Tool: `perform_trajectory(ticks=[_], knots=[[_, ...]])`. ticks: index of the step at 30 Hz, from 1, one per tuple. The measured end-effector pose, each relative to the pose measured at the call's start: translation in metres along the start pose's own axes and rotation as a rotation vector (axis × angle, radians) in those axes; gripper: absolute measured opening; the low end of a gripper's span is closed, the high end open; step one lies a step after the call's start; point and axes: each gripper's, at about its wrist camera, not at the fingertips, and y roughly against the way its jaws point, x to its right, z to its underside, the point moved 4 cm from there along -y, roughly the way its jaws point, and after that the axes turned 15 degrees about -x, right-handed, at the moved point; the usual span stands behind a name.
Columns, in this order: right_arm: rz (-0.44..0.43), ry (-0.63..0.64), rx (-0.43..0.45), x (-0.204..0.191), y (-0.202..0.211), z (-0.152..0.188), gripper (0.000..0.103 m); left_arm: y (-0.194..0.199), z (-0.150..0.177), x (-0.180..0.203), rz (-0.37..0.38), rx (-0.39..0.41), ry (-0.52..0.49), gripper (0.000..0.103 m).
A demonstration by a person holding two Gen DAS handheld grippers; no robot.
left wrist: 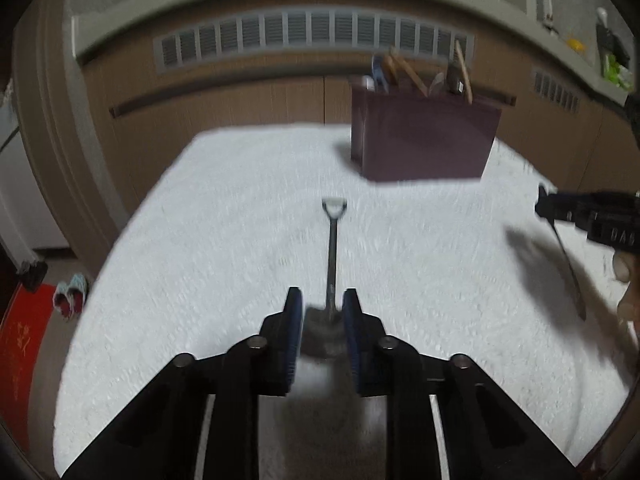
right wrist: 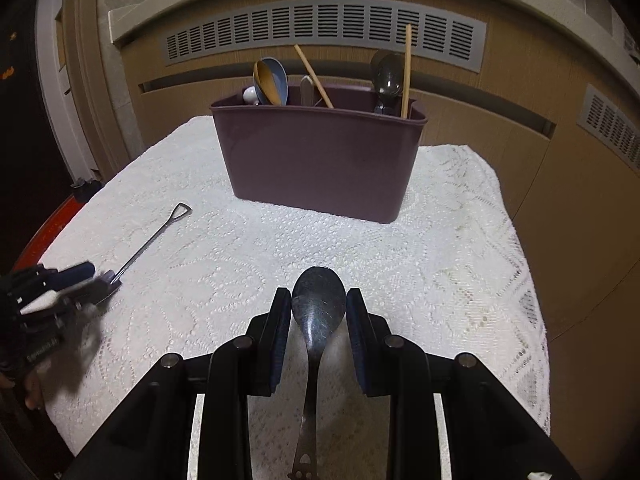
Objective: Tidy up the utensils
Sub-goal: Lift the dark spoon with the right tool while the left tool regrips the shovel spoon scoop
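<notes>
A small shovel-shaped metal spoon [left wrist: 331,248] lies on the white lace tablecloth [left wrist: 224,240]. My left gripper [left wrist: 322,312] is open, its fingers on either side of the spoon's blade. The spoon also shows in the right wrist view [right wrist: 148,240], with the left gripper [right wrist: 86,280] at its blade. My right gripper [right wrist: 318,312] is shut on a dark metal spoon [right wrist: 318,308], bowl forward, above the cloth. In the left wrist view the right gripper [left wrist: 548,206] holds that spoon [left wrist: 570,268] hanging down. A maroon utensil caddy [right wrist: 320,160] stands at the back.
The caddy [left wrist: 420,136] holds several spoons and chopsticks, among them a blue spoon [right wrist: 276,80] and a dark ladle [right wrist: 386,76]. Brown cabinets with vent grilles [right wrist: 320,26] stand behind the table. A red mat [left wrist: 20,344] and slippers [left wrist: 70,296] lie on the floor at left.
</notes>
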Motion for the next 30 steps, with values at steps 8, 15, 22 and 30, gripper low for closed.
perform_trajectory(ticks=[8, 15, 22, 30], knots=[[0.022, 0.019, 0.042, -0.001, 0.024, 0.009, 0.026, 0.024, -0.001, -0.009, 0.083, 0.006, -0.013, 0.020], [0.017, 0.058, 0.023, -0.007, 0.018, 0.021, 0.026, -0.021, 0.011, 0.002, 0.063, -0.151, -0.003, 0.043], [0.008, 0.054, 0.037, -0.009, 0.018, 0.024, 0.026, -0.031, 0.008, 0.011, 0.029, -0.179, -0.008, 0.048], [0.025, 0.068, 0.062, -0.014, 0.023, 0.026, 0.026, -0.009, 0.003, 0.008, -0.040, -0.038, -0.044, 0.031]])
